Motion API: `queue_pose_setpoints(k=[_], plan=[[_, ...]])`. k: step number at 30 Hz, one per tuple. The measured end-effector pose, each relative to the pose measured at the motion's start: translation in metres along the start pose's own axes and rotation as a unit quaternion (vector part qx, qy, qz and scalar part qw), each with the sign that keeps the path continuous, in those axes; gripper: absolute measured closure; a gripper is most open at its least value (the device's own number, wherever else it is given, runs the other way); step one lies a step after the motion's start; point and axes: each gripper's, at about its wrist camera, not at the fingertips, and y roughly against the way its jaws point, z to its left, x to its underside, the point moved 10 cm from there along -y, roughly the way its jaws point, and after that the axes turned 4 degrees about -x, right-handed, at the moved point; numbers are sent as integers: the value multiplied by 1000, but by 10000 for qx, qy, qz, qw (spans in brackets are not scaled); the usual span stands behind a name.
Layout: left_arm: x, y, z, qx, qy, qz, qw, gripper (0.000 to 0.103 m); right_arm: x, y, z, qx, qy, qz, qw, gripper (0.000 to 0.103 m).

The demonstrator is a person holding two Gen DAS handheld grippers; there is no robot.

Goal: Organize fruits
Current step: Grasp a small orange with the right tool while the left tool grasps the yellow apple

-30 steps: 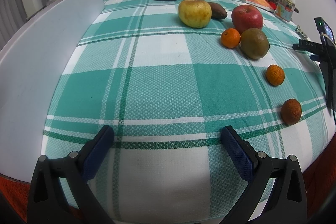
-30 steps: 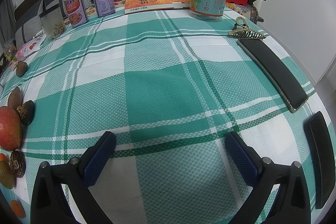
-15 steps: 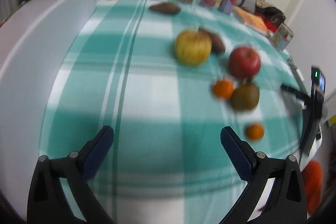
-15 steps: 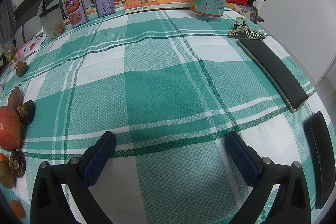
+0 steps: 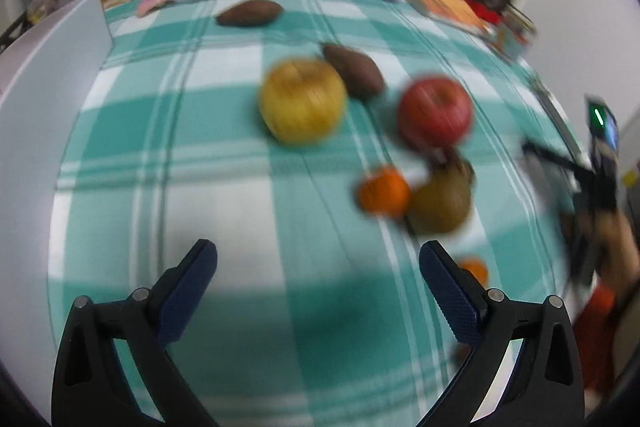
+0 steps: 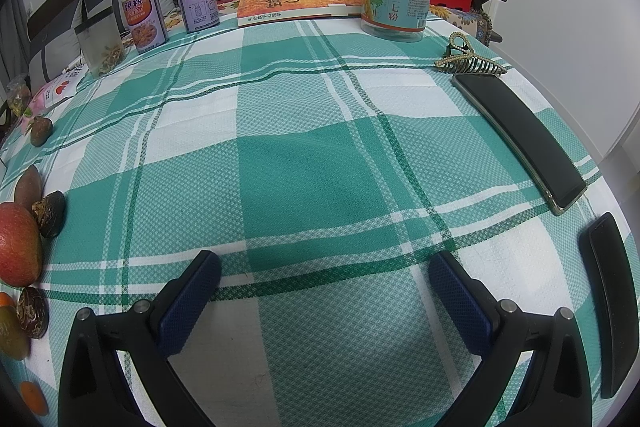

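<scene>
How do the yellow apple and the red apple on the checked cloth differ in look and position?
The yellow apple is yellow; the red apple is deep red. The yellow apple sits left, against a brown sweet potato; the red apple sits right, just behind a greenish-brown fruit. Both are round, similar in size, and ungrasped.

The worktop is covered by a green-and-white checked cloth (image 6: 304, 163). On it are laid a yellow apple (image 5: 302, 101), a red apple (image 5: 436, 111), an orange (image 5: 384, 191) touching a brownish pear (image 5: 442, 201) — and, farther right, a book (image 6: 298, 1), a labelled jar (image 6: 396, 7), two cans (image 6: 196, 1), a hair claw (image 6: 466, 61) and a phone (image 6: 520, 137).
</scene>
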Motion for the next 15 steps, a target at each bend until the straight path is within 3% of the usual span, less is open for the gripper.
queue_pose_setpoints(k=[5,8,11,13,15], plan=[[33,-7,6,-317,16,130,9994,2,1,0,1,-53,-3,132,9999,0],[35,-7,20,-620,12,5,9981,1,14,26,14,-91,276,116,9995,5],[39,-8,31,-836,-45,-110,9964,1,45,75,76,-897,1194,-107,9887,5],[41,-6,33,-860,-105,-211,9960,0,76,104,126,-1932,1381,102,9713,7],[42,-6,33,-882,-82,-259,9957,0,101,122,171,-2355,1732,261,9560,12]])
